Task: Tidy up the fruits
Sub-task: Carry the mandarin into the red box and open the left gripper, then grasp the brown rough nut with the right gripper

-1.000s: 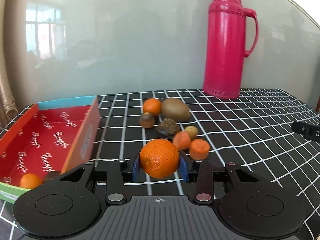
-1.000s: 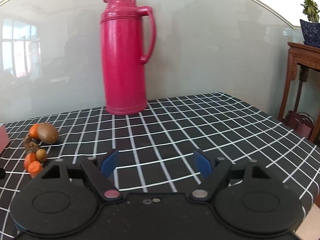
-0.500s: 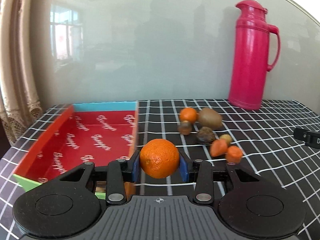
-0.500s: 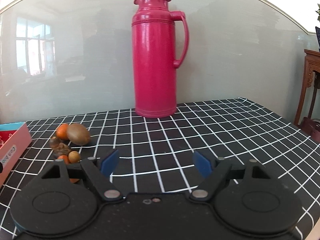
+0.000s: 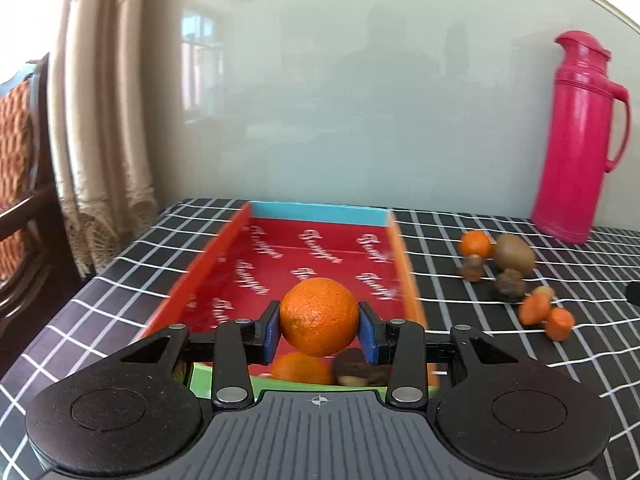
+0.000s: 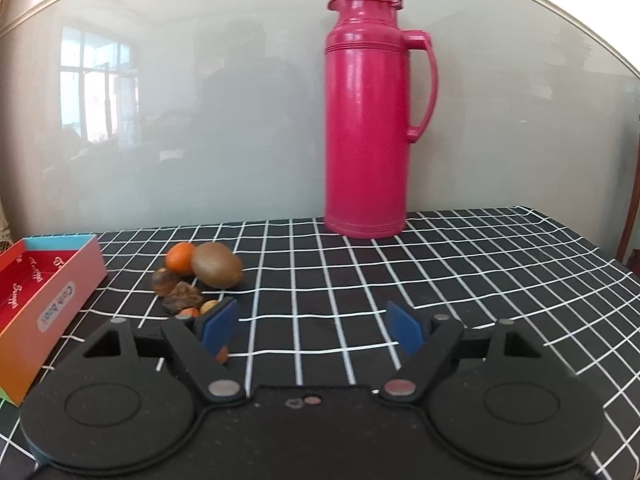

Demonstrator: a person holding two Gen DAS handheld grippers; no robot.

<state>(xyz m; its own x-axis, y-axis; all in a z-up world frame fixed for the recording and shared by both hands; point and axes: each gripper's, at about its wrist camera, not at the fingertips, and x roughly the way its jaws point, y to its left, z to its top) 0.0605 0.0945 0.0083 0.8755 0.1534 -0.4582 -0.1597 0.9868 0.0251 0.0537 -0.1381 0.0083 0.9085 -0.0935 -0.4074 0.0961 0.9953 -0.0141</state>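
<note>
An orange [image 5: 319,317] is clamped between the blue pads of my left gripper [image 5: 319,330], which hangs over the near end of a red open box [image 5: 320,252]. Below it in the box lie another orange [image 5: 298,368] and a dark brown fruit [image 5: 354,366]. To the right on the checked cloth sits a loose pile: a small orange [image 5: 475,243], a kiwi [image 5: 514,255] and several small brown and orange pieces [image 5: 546,316]. My right gripper [image 6: 312,326] stands open over the cloth with nothing between its pads, the pile [image 6: 200,276] just ahead to its left.
A tall pink thermos [image 6: 370,116] stands at the back against the glossy wall. The table's left edge [image 5: 80,300] drops off beside a curtain [image 5: 100,120] and a wooden chair [image 5: 20,200]. The box's outer wall [image 6: 52,316] shows left of my right gripper.
My left gripper has carried the orange leftward from beside the pile to above the red box. My right gripper has also swung left, so the thermos and pile shifted right in its view.
</note>
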